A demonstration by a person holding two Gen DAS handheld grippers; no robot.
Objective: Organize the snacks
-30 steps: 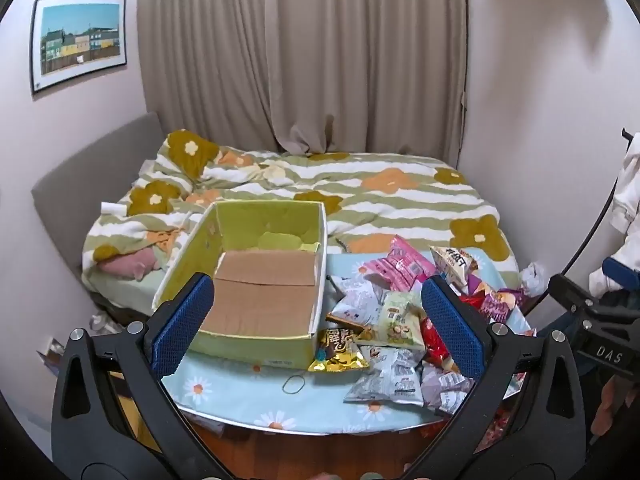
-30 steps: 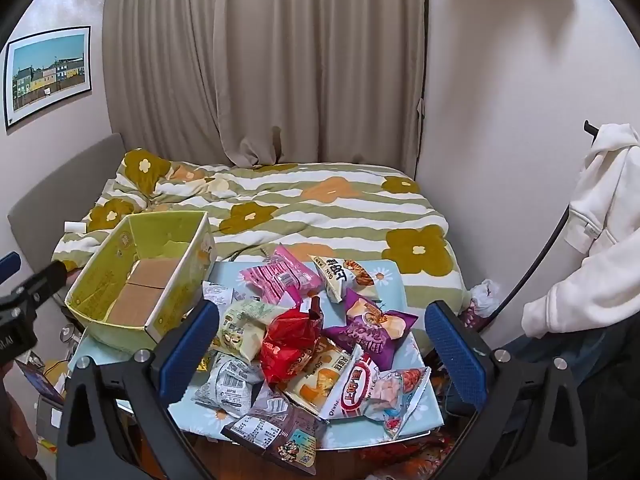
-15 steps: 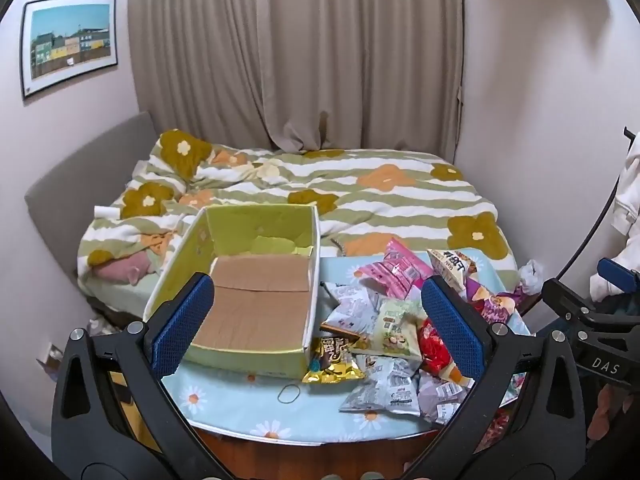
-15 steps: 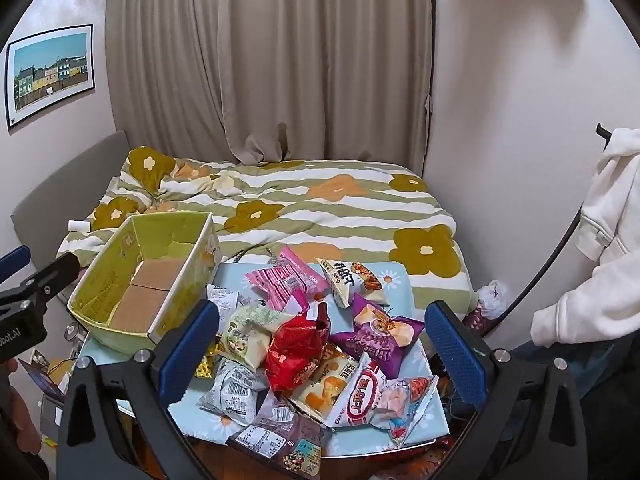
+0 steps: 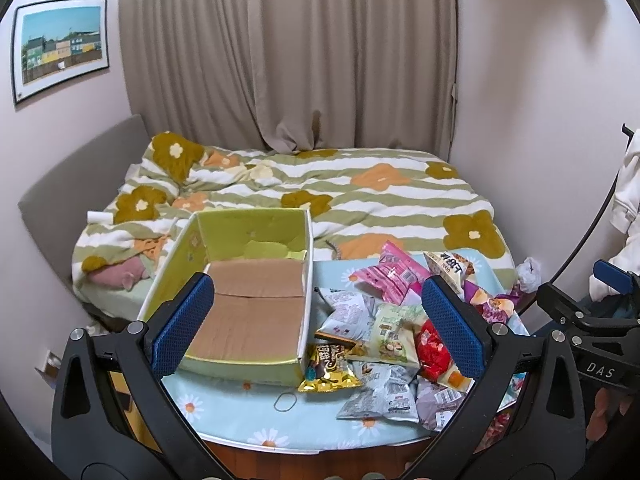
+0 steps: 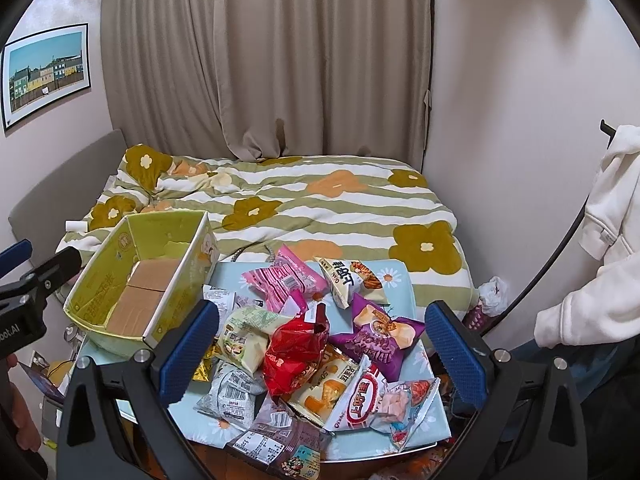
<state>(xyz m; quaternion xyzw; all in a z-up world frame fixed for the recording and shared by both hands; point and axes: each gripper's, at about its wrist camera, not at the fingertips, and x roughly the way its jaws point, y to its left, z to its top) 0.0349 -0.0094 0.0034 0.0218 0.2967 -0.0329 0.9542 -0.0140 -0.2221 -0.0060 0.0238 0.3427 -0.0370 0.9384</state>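
Observation:
A green cardboard box (image 5: 244, 304) stands open and holds nothing on the left of a small table (image 5: 240, 416) covered with a daisy-print cloth. It also shows in the right wrist view (image 6: 132, 296). A pile of snack bags lies to its right: a pink bag (image 6: 280, 280), a red bag (image 6: 296, 352), a purple bag (image 6: 380, 336), a gold bag (image 5: 328, 368). My left gripper (image 5: 316, 328) is open, held above the box's near right corner. My right gripper (image 6: 324, 352) is open above the pile. Neither holds anything.
A bed (image 5: 340, 192) with a flowered striped duvet lies right behind the table. Curtains (image 5: 288, 52) hang behind it. A white hoodie (image 6: 604, 240) hangs at the right. A rubber band (image 5: 285, 402) lies on the cloth near the front edge.
Both grippers have risen and drawn back a little, so the table sits lower in each view. Nothing on the table has moved.

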